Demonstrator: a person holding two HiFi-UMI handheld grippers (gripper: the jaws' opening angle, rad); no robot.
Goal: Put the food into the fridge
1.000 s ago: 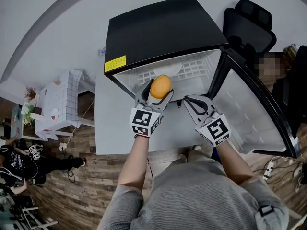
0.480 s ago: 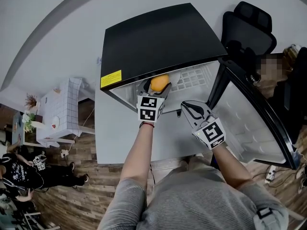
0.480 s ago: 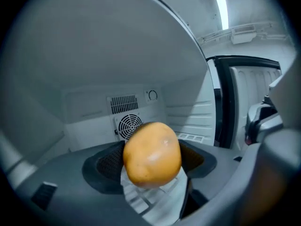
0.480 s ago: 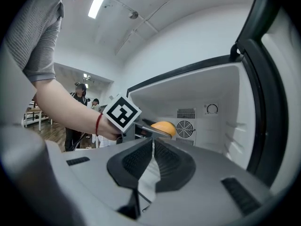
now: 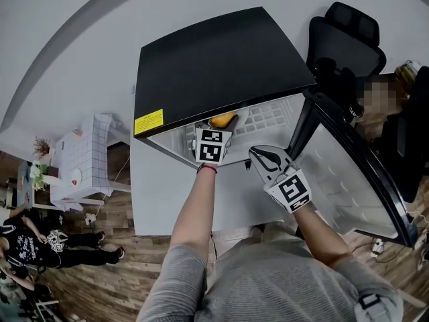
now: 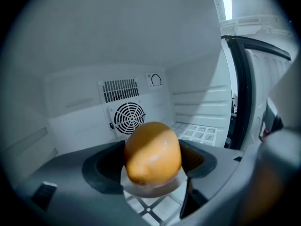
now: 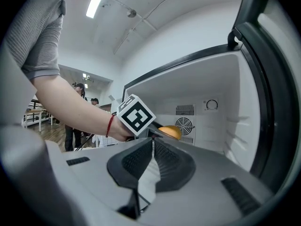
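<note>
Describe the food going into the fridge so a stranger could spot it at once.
Find the black fridge with its door open and look into its white inside, in front of the round fan grille on the back wall. There the left gripper has its jaws closed on a smooth, egg-shaped orange-yellow fruit, the only coloured thing above the white grid shelf.

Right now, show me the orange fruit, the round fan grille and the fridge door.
orange fruit [image 6: 153, 152], left gripper view, middle of its skin.
round fan grille [image 6: 129, 117], left gripper view, its centre.
fridge door [image 5: 345, 170], head view, white inner lining.
</note>
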